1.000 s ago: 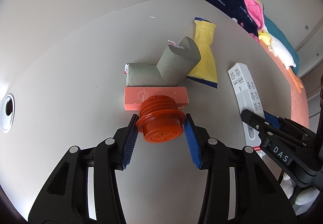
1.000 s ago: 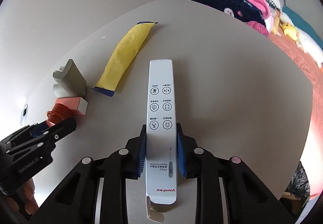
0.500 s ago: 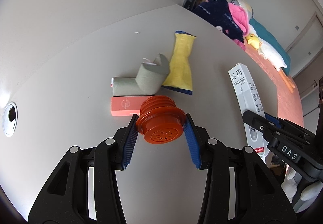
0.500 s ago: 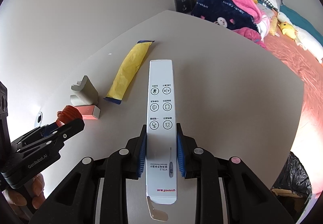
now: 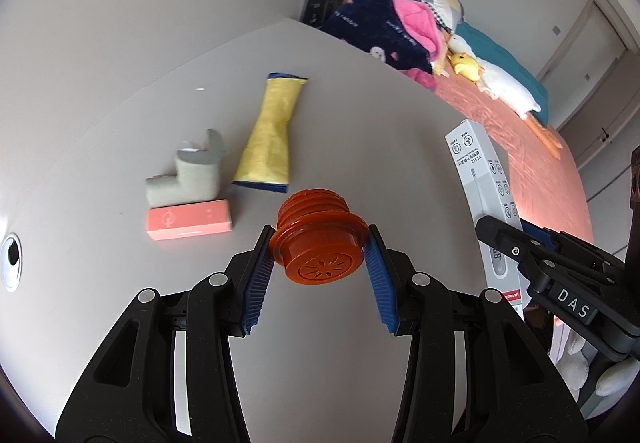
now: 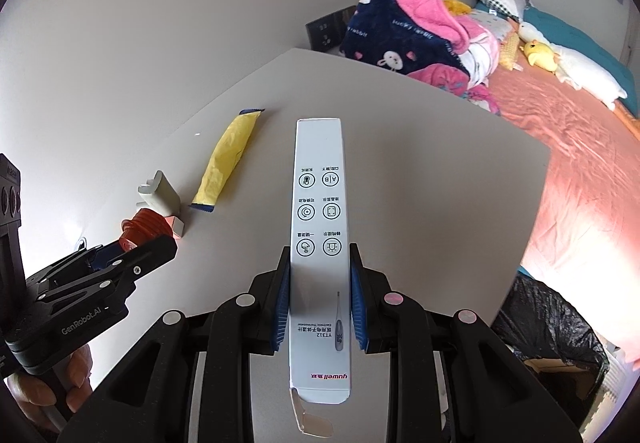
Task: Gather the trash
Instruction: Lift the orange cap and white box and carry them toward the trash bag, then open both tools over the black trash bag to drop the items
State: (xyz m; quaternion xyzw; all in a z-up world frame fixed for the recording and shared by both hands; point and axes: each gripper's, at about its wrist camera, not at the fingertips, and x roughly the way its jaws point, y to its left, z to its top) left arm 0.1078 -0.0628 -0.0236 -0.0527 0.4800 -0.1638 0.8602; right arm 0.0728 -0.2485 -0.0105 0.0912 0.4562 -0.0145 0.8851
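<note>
Both jaws are pinching loads, the left gripper [image 5: 319, 257] an orange cap [image 5: 318, 248] and the right gripper [image 6: 319, 285] a white box [image 6: 320, 255], so both grips need holding firm over to the black bag [image 6: 552, 327].

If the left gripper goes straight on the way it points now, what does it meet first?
Probably the bare table, just right of the yellow wrapper. The left gripper already holds an orange cap; depth is unclear.

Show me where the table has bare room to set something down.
Free: the table's right half, from the yellow wrapper across to the bed-side edge. Crowded: the left, where wrapper, grey piece and pink box cluster.
</note>
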